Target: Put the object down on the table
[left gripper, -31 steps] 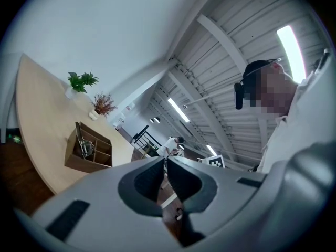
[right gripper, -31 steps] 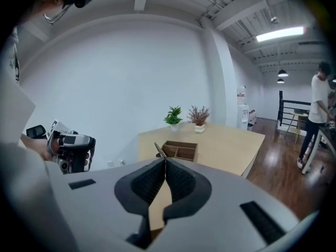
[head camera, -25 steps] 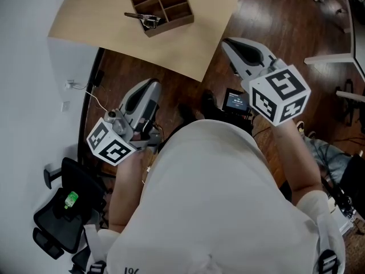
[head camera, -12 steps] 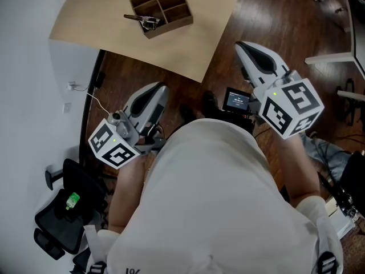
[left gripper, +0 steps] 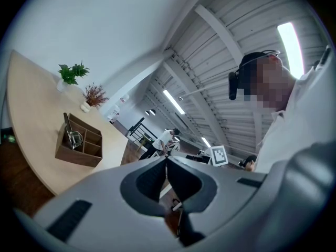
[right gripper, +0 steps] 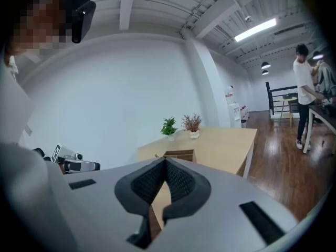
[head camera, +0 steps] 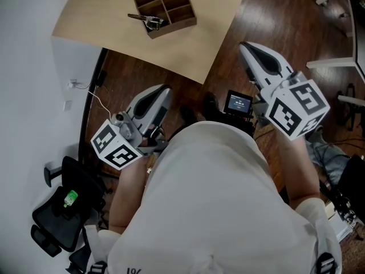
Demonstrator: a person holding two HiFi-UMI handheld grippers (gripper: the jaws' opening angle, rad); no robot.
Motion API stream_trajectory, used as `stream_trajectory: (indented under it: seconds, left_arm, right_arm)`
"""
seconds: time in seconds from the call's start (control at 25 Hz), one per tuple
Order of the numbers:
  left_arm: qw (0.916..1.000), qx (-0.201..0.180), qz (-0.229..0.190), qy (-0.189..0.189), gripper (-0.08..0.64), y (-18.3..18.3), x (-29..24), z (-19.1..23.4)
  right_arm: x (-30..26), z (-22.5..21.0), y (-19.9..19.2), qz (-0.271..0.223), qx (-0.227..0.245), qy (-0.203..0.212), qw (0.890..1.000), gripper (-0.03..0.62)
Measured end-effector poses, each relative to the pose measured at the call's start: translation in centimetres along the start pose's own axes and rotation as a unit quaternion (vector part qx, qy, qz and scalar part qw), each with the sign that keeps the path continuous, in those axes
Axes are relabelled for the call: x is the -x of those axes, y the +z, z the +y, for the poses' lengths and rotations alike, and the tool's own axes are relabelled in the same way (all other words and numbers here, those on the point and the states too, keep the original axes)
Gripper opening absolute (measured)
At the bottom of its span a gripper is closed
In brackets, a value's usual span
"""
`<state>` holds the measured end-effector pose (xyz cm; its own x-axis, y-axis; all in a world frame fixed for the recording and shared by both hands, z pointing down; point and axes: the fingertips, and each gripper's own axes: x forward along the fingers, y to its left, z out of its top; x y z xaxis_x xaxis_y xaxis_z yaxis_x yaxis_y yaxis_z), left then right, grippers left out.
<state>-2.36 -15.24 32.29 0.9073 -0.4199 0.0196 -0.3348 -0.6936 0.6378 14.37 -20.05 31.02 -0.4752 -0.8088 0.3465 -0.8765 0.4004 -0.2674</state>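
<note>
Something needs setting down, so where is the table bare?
Bare wood lies between the organizer and the near edge of the table, and on either side of it. Crowded spots: the far end, with two small plants, and the organizer itself, holding a metal tool.

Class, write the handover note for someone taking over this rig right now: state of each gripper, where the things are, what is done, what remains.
Left gripper: shut, empty, held over the floor, short of the table.
Right gripper: shut, empty, also off the table.
Things: a wooden box stands on the table; a metal tool lies in one end compartment, its handle poking over the rim.
Done: neither gripper holds anything, so the put-down looks finished.
Left: probably nothing; check that the tool in the box is the object meant.
</note>
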Motion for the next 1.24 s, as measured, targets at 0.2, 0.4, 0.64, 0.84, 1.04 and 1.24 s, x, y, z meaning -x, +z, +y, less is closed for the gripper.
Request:
stream_trajectory:
  seconds: [0.2, 0.4, 0.64, 0.84, 1.04, 1.24]
  left_arm:
    - [1.0, 0.002, 0.003, -0.001, 0.002, -0.5, -0.2, -0.1]
    - [1.0, 0.001, 0.007, 0.0, 0.002, -0.7, -0.2, -0.3]
    - [0.9998, 0.001, 0.021, -0.005, 0.002, -1.4, -0.9, -0.3]
    - [0.9995, 0.005, 0.029, -0.008, 0.002, -1.9, -1.2, -0.5]
    - [0.9996, 0.01, 0.028, -0.003, 0.002, -1.7, -0.8, 0.0]
    - [0.9996, 0.013, 0.024, 0.003, 0.002, -1.3, -0.3, 0.4]
  right_arm:
    - [-0.3, -0.1, 0.5, 0.002, 0.012, 0.004, 1.0, 0.002]
    - [-0.8, -0.1, 0.8, 0.003, 0.021, 0.01, 1.0, 0.002]
    - [-1.6, -0.4, 0.9, 0.005, 0.026, 0.014, 1.0, 0.002]
    - [-2.3, -0.4, 0.9, 0.006, 0.03, 0.016, 0.999, 0.002]
    - [-3.4, 0.0, 1.5, 0.007, 0.04, 0.021, 0.999, 0.002]
    - [-4.2, 0.1, 2.1, 0.008, 0.045, 0.024, 0.999, 0.002]
